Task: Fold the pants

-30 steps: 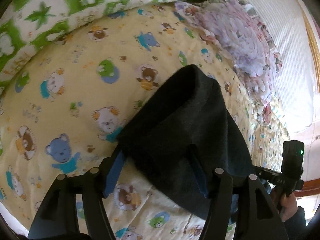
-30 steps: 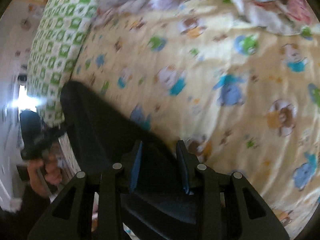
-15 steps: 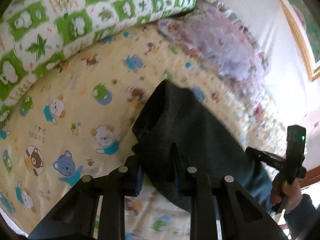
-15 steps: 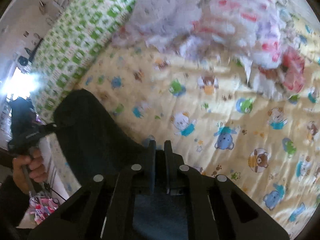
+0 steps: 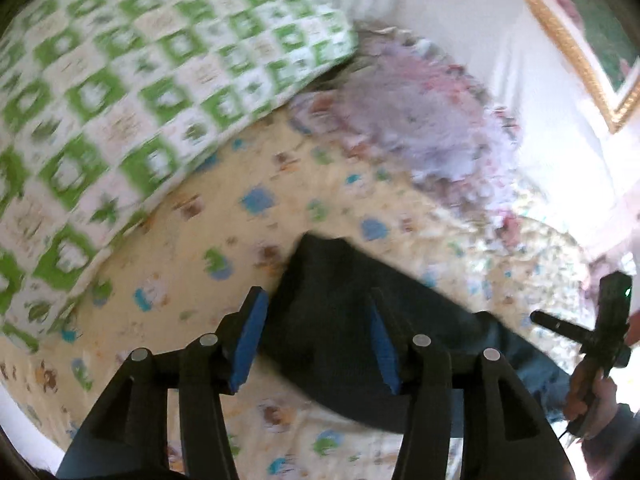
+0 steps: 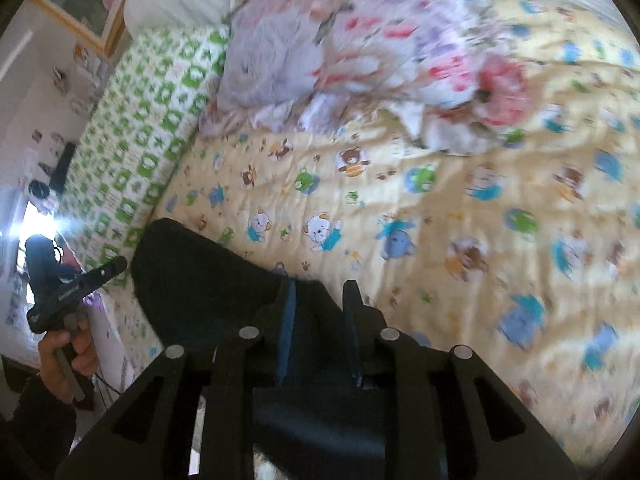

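Dark navy pants lie folded over on the yellow bear-print bed quilt. My left gripper is open, its blue pads standing on either side of the near edge of the pants. In the right wrist view the pants lie at lower left. My right gripper is partly open with pants fabric between its fingers, not pinched. Each gripper shows in the other's view, hand-held: the right gripper and the left gripper.
A green-and-white checked pillow lies at the back left. A crumpled floral blanket lies at the head of the bed. A gold-framed picture hangs on the white wall. The bed edge runs near the left gripper's hand.
Both grippers have opened after being shut on the pants half a second ago. The pants have dropped flatter onto the quilt. Both views tilted up toward the wall.
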`<state>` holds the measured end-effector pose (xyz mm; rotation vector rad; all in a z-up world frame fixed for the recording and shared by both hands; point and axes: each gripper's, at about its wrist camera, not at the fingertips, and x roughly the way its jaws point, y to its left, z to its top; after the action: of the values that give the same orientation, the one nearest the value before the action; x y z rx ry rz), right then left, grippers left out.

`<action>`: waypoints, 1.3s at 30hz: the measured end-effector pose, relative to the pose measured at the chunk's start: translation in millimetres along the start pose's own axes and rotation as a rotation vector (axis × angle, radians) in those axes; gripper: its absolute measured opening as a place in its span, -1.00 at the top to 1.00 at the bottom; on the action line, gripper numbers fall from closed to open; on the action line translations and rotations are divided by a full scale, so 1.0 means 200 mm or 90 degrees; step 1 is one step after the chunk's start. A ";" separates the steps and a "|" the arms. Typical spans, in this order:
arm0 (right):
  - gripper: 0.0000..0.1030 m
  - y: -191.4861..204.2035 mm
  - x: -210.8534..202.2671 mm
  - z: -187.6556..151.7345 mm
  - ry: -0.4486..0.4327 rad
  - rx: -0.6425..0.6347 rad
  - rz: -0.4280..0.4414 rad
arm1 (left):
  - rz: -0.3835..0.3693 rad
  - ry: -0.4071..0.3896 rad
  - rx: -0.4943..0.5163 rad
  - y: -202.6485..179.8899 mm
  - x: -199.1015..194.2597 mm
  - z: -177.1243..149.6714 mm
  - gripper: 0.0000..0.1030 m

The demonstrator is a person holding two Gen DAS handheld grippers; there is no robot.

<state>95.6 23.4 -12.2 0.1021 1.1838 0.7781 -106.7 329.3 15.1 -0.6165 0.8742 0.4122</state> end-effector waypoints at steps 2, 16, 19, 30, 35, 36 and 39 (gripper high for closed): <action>0.42 -0.03 -0.09 -0.05 -0.014 0.016 0.000 | -0.028 0.009 0.025 -0.10 0.02 0.02 -0.12; 0.22 -0.42 -0.61 -0.54 -0.105 0.205 -0.067 | -0.190 0.138 0.251 -1.04 0.29 -0.14 -0.19; 0.22 -0.47 -0.69 -0.64 -0.124 0.236 -0.083 | -0.214 0.169 0.308 -1.24 0.34 -0.19 -0.20; 0.22 -0.66 -0.92 -0.99 -0.182 0.347 -0.138 | -0.280 0.262 0.460 -1.81 0.51 -0.41 -0.27; 0.21 -0.72 -1.02 -1.09 -0.212 0.391 -0.161 | -0.299 0.297 0.524 -2.01 0.57 -0.51 -0.33; 0.20 -0.73 -1.03 -1.10 -0.214 0.401 -0.166 | -0.304 0.305 0.534 -2.05 0.58 -0.53 -0.34; 0.15 -0.79 -1.06 -1.18 -0.222 0.442 -0.199 | -0.316 0.334 0.577 -2.17 0.61 -0.61 -0.34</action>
<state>-62.0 -293.8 -11.4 0.5881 1.0534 0.0428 141.4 -66.7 -0.6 -0.0635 1.2349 -0.6146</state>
